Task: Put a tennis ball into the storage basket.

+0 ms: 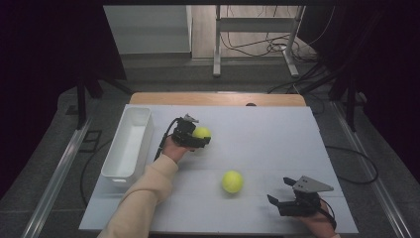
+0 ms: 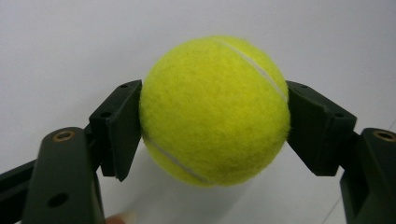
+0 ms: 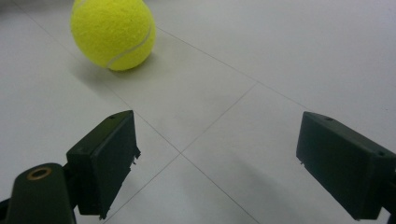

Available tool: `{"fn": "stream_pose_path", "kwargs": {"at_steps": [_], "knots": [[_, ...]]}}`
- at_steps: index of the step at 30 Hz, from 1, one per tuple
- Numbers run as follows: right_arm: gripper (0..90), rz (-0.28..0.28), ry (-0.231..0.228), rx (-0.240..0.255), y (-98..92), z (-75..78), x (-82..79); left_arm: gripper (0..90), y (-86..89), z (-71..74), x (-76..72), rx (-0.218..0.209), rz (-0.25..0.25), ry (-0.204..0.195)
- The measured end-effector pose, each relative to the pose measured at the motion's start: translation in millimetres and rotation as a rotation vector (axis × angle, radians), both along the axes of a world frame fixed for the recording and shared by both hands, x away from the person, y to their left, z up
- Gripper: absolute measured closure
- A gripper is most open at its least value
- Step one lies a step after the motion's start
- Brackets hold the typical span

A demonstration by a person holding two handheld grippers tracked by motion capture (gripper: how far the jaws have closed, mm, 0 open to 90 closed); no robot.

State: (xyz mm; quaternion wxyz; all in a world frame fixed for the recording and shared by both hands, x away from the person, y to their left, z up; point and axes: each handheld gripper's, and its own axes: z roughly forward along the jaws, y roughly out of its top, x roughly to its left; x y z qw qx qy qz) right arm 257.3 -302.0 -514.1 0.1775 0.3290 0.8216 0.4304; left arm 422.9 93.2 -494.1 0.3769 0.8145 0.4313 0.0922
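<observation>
Open table (image 1: 277, 134) lies right of the white bin (image 1: 130, 144); only the loose ball (image 1: 232, 181) interrupts its middle.

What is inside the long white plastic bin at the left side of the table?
The long white plastic bin shows a bare white floor with nothing in it. The part just behind its near wall is covered from the high view.

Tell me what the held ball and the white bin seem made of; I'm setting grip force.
Held ball: fuzzy yellow felt with a white seam, likely over rubber, like a tennis ball. White bin: smooth, slightly glossy walls, probably moulded plastic, though that stays a guess.
</observation>
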Motion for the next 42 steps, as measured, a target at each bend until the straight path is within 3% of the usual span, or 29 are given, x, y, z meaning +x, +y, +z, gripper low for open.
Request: {"fn": "stream_pose_path", "kwargs": {"at_steps": [12, 42], "knots": [[12.8, -0.002, 0.0, -0.004, 0.3, 0.0, 0.0, 26.4, 7.2, 9.5, -10.7, -0.019, -0.009, -0.024], [12.9, -0.003, 0.0, -0.003, 0.7, 0.4, -0.3, 26.4, 34.0, 55.6, -36.6, -0.039, -0.007, -0.123]]}}
